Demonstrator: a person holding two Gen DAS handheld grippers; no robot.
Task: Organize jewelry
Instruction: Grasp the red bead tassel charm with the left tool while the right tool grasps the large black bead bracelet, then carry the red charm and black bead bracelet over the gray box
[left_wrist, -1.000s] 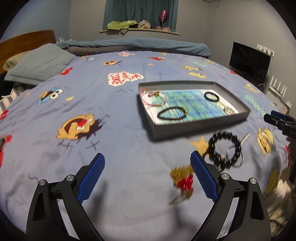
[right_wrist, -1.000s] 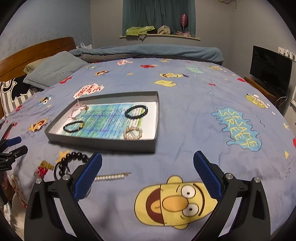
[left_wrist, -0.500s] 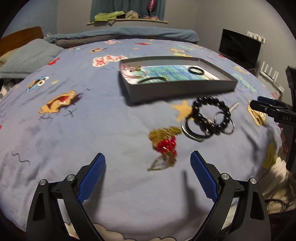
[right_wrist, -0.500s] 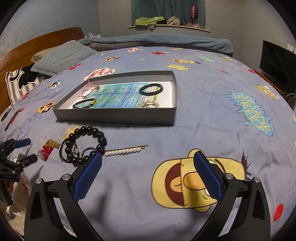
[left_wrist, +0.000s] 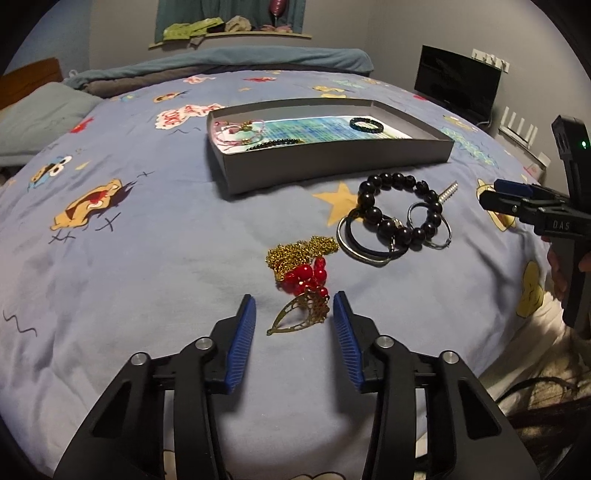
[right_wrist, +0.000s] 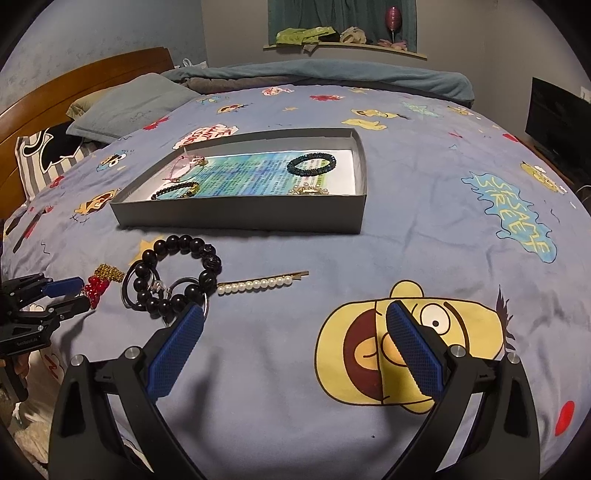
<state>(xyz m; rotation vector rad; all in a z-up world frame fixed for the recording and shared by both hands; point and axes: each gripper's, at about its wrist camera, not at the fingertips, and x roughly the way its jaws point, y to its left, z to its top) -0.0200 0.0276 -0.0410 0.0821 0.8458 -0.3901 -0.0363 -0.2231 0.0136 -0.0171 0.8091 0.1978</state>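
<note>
A gold chain with red beads and a gold leaf pendant (left_wrist: 300, 275) lies on the blue cartoon bedspread. My left gripper (left_wrist: 293, 299) straddles the leaf, its jaws closing, with gaps still showing between the pads and the leaf. To the right lie a black bead bracelet (left_wrist: 369, 212) tangled with metal rings (left_wrist: 354, 251), and a pearl hair pin (right_wrist: 258, 285). My right gripper (right_wrist: 294, 308) stands open and empty over the bedspread, its left finger beside the black bead bracelet (right_wrist: 181, 243). Behind sits the grey tray (right_wrist: 240, 214), holding several bracelets.
A pillow (right_wrist: 133, 107) and wooden headboard (right_wrist: 55, 96) are at the far left, and a folded blanket (right_wrist: 314, 77) lies along the far side. A dark screen (left_wrist: 458, 85) stands at the right. The bed's edge drops off just below the left gripper (right_wrist: 62, 295).
Both grippers sank closer to the bedspread. The left one came up to the gold and red necklace, and its jaws narrowed around the leaf pendant. The right jaws stayed wide.
</note>
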